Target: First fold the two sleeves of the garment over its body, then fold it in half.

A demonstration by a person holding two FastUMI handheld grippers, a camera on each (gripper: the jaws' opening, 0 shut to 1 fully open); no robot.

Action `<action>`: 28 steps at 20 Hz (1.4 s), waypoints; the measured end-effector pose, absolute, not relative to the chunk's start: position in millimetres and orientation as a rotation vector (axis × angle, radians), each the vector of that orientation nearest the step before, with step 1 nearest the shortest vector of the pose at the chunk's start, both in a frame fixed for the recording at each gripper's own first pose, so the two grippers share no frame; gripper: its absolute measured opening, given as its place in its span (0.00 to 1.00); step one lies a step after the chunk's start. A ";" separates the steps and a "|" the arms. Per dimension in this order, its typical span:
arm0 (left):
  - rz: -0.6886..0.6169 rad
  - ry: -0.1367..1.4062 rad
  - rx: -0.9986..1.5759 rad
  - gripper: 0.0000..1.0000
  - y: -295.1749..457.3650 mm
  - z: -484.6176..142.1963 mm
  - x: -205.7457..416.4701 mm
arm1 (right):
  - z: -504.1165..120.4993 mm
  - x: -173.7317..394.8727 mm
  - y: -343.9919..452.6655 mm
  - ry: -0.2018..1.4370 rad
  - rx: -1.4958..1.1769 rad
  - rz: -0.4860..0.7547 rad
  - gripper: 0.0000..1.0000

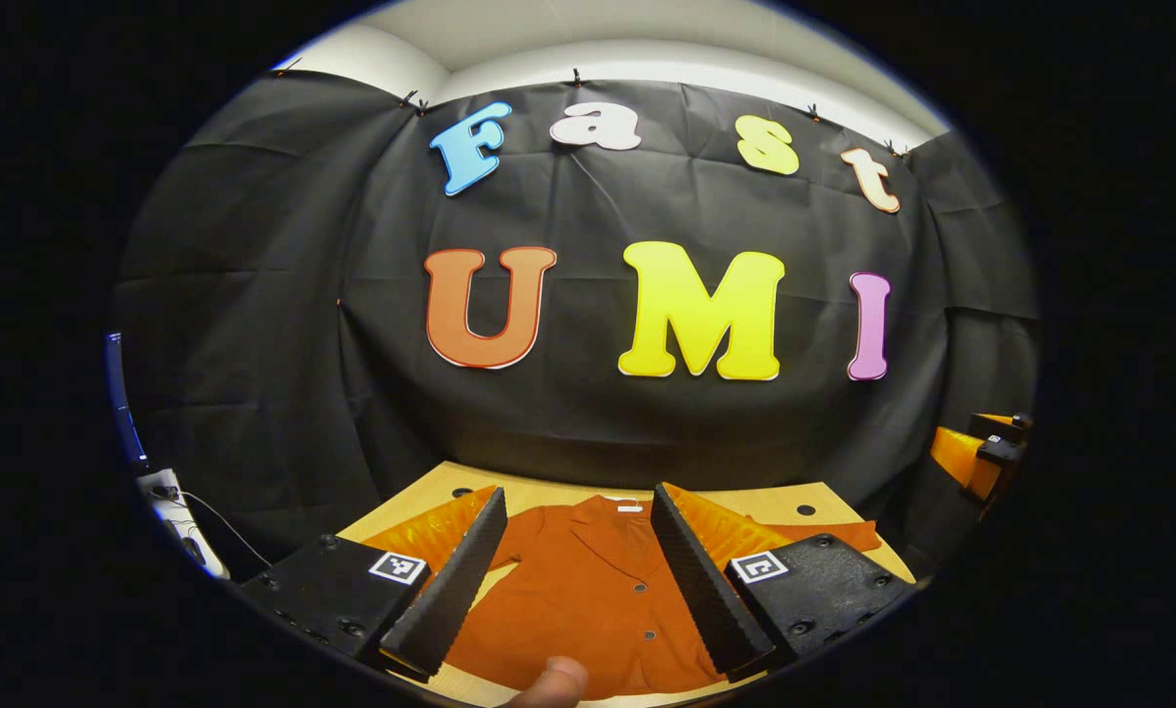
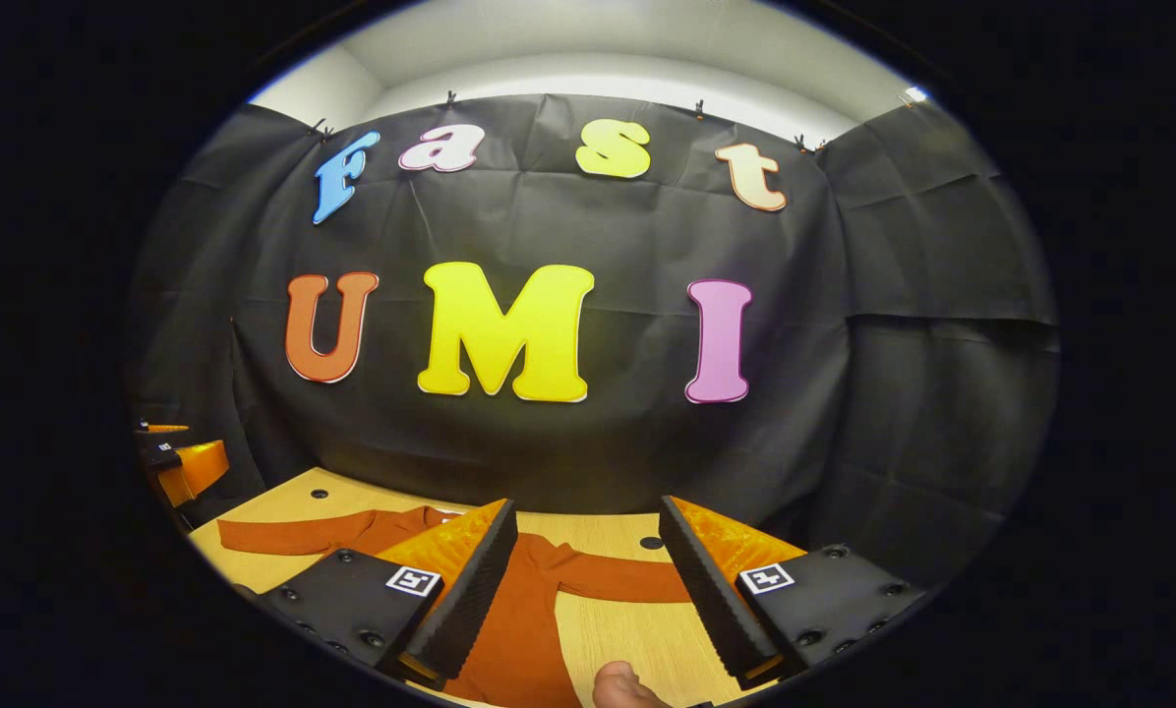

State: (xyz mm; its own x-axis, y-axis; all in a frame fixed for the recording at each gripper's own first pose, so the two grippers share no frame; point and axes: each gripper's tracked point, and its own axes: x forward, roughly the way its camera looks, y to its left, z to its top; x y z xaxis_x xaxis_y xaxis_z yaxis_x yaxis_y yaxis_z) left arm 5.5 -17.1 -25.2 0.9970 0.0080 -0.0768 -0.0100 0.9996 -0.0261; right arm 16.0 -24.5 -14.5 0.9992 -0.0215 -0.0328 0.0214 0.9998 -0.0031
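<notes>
Now my left gripper (image 1: 578,565) hangs above the garment (image 1: 588,590), fingers spread wide apart and gripping nothing; the rust-coloured garment lies flat on the wooden table (image 1: 431,487), collar toward the wall. My right gripper (image 2: 588,580) hovers over the garment's sleeve (image 2: 617,580), which stretches sideways, its fingers likewise apart. A fingertip (image 2: 619,684) shows below.

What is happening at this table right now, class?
A person holds a tool in each hand above a rust-orange garment lying flat on a wooden table. The left tool hangs open over the buttoned front; the right tool hangs open near one sleeve, which is stretched out sideways. Neither touches the cloth, so no fold has begun.
</notes>
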 end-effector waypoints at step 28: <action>0.103 0.264 0.147 0.99 -115.9 -83.5 44.9 | -372.4 263.4 -286.2 0.709 0.029 -0.327 0.94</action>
